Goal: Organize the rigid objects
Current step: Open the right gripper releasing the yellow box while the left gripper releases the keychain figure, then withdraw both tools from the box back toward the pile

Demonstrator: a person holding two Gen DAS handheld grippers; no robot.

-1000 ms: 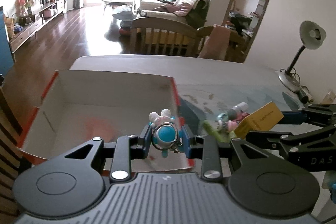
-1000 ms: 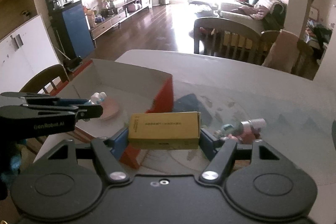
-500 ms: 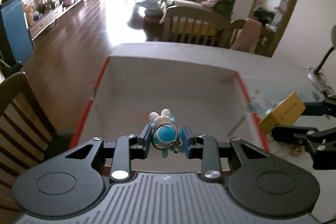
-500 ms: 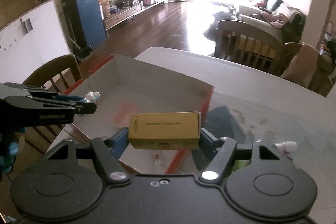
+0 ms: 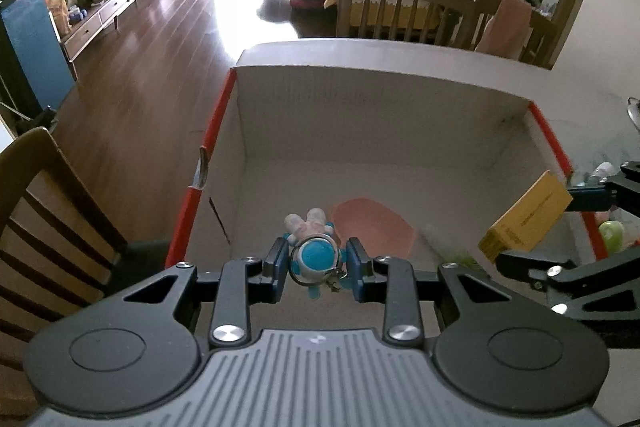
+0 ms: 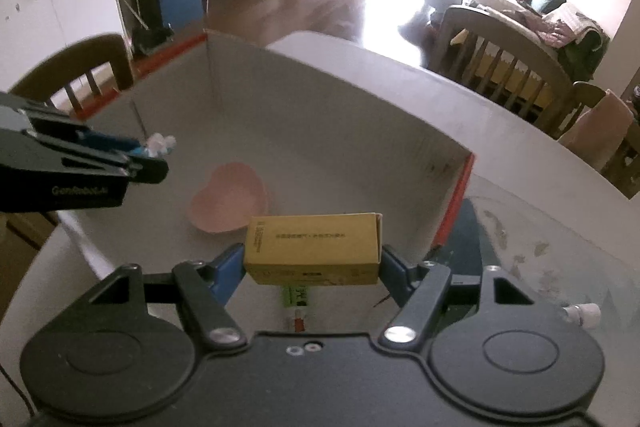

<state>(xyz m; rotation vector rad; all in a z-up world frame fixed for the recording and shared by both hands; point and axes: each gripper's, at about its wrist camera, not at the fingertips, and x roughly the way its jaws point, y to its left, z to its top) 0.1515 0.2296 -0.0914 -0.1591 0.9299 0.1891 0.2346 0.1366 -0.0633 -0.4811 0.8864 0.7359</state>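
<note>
Left tongs grip a small blue-and-white toy figure keychain, held above the open cardboard box on the counter. Right tongs clamp a yellow carton endwise over the box's right side, near a pink heart-shaped dish lying on the box floor.
</note>
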